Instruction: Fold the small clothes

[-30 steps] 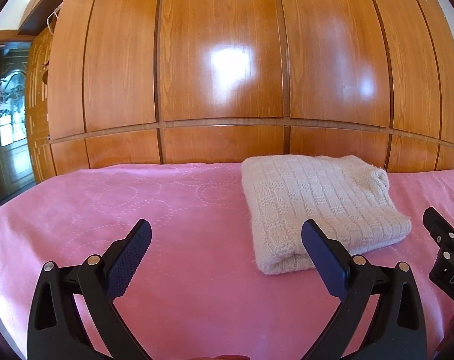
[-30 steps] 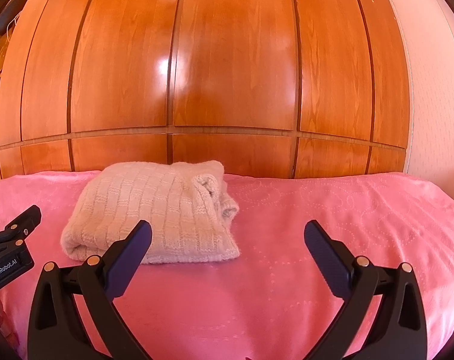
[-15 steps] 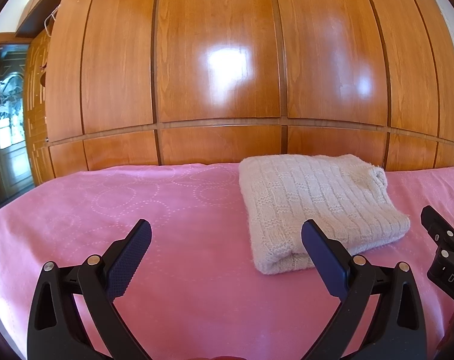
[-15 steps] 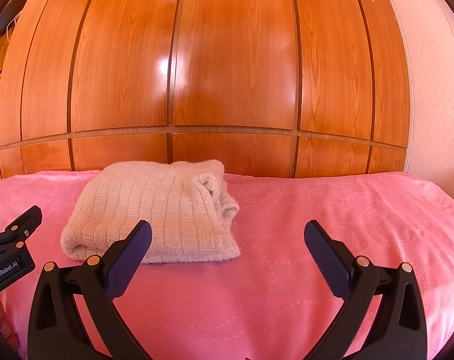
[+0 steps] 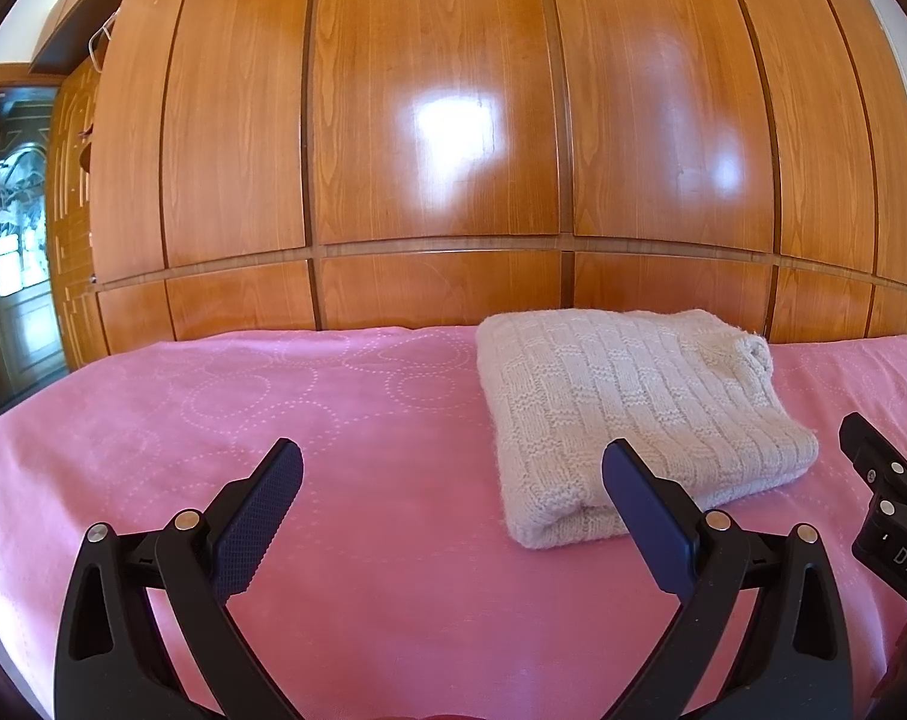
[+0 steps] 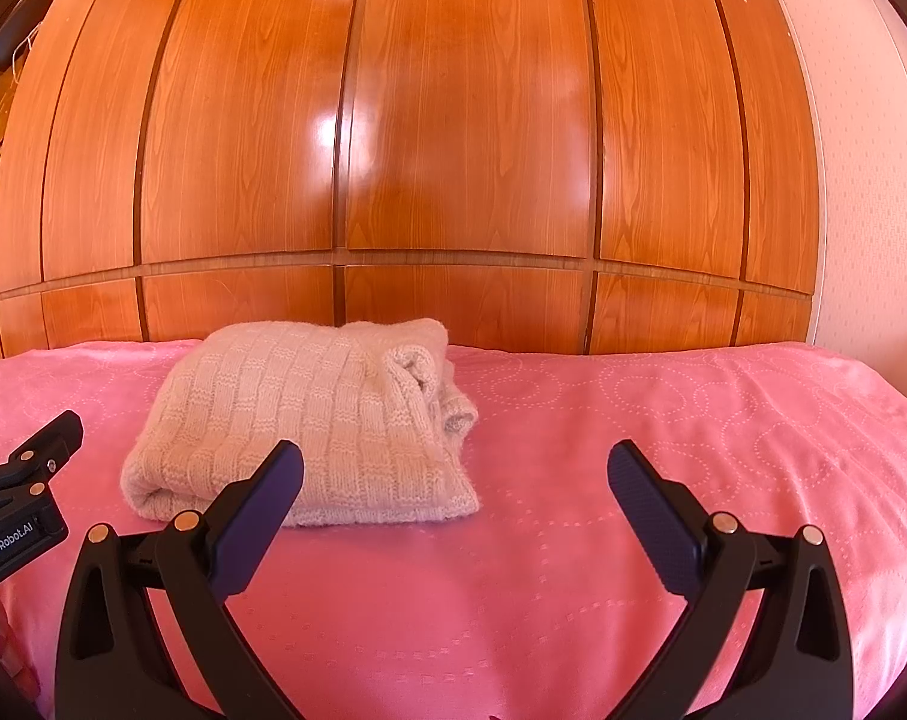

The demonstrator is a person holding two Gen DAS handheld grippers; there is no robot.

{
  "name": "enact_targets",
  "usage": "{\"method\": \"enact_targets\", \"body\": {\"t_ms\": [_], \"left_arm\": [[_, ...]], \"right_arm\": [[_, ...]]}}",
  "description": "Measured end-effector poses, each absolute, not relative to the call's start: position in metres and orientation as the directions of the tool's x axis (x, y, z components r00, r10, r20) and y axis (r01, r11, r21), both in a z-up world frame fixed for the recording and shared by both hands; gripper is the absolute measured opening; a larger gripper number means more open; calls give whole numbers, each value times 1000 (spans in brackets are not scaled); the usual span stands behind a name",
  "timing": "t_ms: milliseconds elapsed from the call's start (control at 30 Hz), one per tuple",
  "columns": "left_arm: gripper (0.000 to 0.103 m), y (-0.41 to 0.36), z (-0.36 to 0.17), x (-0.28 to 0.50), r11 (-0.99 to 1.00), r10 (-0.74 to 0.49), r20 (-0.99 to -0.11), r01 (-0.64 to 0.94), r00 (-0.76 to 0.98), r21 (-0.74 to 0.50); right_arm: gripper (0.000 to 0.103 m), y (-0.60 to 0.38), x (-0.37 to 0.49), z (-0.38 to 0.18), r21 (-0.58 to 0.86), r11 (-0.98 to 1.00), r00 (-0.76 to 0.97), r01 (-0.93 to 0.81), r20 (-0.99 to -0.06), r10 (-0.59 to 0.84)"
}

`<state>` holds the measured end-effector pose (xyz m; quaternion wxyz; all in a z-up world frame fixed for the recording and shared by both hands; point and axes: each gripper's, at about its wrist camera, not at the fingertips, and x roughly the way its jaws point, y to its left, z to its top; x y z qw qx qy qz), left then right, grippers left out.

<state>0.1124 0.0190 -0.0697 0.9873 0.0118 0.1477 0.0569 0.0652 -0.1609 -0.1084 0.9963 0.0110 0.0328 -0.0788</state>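
A cream knitted sweater (image 5: 627,408) lies folded into a thick rectangle on the pink bedcover (image 5: 333,408). It also shows in the right wrist view (image 6: 309,420), with a rolled part at its right end. My left gripper (image 5: 452,468) is open and empty, just in front of the sweater's near left corner. My right gripper (image 6: 455,468) is open and empty, in front of the sweater's right end. Each gripper shows at the edge of the other's view: the right one (image 5: 891,510), the left one (image 6: 21,492).
A glossy wooden wardrobe wall (image 5: 441,138) stands right behind the bed. A doorway (image 5: 15,228) is at the far left. A pale wall (image 6: 867,180) is at the right. Bare pink cover (image 6: 693,420) lies right of the sweater.
Both grippers have shifted only slightly; the sweater sits a touch further left in the left wrist view. Nothing was taken hold of or let go.
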Motion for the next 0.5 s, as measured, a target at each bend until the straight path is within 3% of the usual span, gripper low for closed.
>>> {"method": "enact_targets", "body": {"t_ms": [500], "left_arm": [[99,18,-69,113,993,115,-292,-108,950,41]], "right_arm": [[101,-161,67,-109,17,988,985,156,-74,-154]]}}
